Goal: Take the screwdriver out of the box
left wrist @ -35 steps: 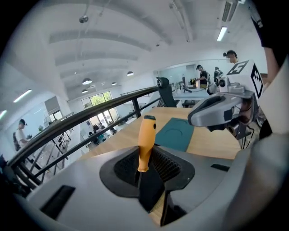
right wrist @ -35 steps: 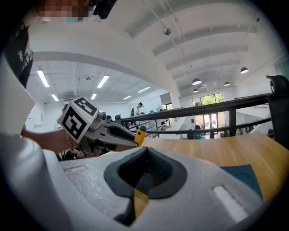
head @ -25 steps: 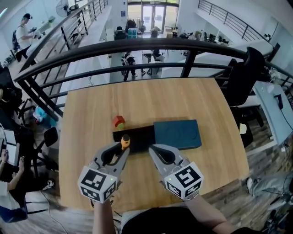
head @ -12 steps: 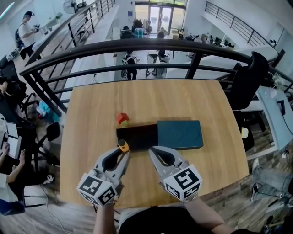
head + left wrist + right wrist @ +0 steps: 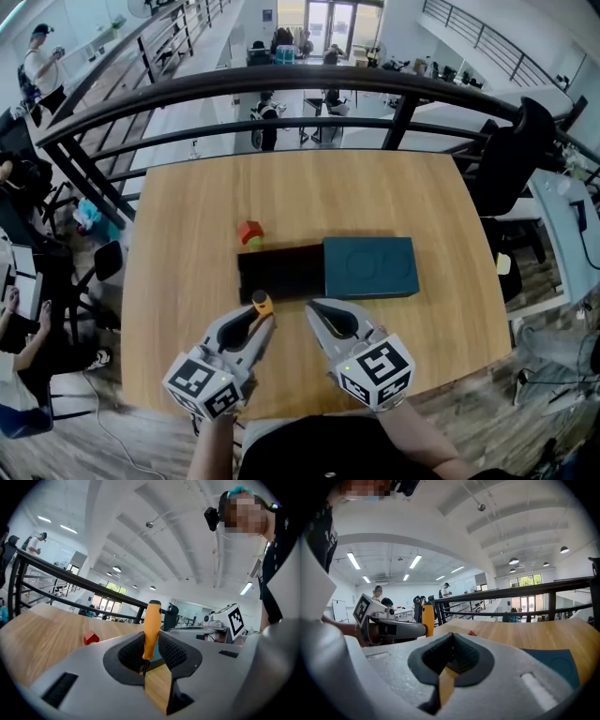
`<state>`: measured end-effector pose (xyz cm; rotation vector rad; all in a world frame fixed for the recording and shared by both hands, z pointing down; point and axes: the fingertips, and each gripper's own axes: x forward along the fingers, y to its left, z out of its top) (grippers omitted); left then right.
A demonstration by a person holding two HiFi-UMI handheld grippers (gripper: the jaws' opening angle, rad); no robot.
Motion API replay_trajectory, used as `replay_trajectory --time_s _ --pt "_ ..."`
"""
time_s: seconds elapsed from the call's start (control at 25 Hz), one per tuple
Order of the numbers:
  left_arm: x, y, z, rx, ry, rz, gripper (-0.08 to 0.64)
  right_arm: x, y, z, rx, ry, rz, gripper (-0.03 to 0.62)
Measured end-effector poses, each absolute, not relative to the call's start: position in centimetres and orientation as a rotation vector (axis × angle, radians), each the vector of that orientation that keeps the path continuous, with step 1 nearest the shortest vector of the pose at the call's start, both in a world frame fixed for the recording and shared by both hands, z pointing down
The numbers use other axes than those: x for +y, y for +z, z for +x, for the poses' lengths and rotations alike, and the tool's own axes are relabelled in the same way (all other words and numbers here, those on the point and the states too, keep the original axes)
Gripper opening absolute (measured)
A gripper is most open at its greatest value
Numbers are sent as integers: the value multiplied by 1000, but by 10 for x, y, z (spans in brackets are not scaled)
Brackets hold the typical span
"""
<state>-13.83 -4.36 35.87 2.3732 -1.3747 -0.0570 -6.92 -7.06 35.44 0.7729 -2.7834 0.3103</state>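
While the left claw (image 5: 151, 644) pinches the screwdriver (image 5: 152, 620) by the lower part of its orange handle, the tool stands upright out of the ribbed pads, with its thin dark shaft pointing down behind them. That grip on the handle, and not on the shaft, appears chosen to keep the tool from slipping or swinging. From the head view, the screwdriver (image 5: 262, 302) hangs over bare wood just in front of the box (image 5: 281, 273), clear of its near edge, so the lift-out looks done and only the set-down seems left.

Just beside it, the right claw (image 5: 451, 639) is pressed together on nothing, with only a slit of wood showing below its tips. It hovers near the box's front edge, probably waiting in reserve, since the box needs no steadying now. Both claws are carried by a person standing at the near edge of the worktop (image 5: 187, 225).

Beyond them, the shallow black box lies open and looks empty. Its teal cover (image 5: 370, 267) touches the box's right end, apparently slid aside to give access. A small red block (image 5: 249, 231) sits on a green piece just behind the box's left corner, untouched. A dark railing (image 5: 309, 89) runs behind the worktop's far edge.
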Motion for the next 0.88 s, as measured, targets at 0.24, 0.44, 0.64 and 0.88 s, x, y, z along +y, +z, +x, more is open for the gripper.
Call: replay_trajectory --time_s 0.24,0.44,0.64,0.88 --pt "-47 369 -131 -1329 12 2430 107 -75 361 -72 -2776 337 753 -5" --pt "-51 373 -131 -1330 13 2409 107 -76 370 -74 -2755 348 707 -5" --pt "-53 377 -129 -1312 10 2408 107 -78 378 -71 -2730 360 691 -5" --pt "-58 382 -129 -1306 25 2400 107 -82 375 -69 -2738 359 716 -5"
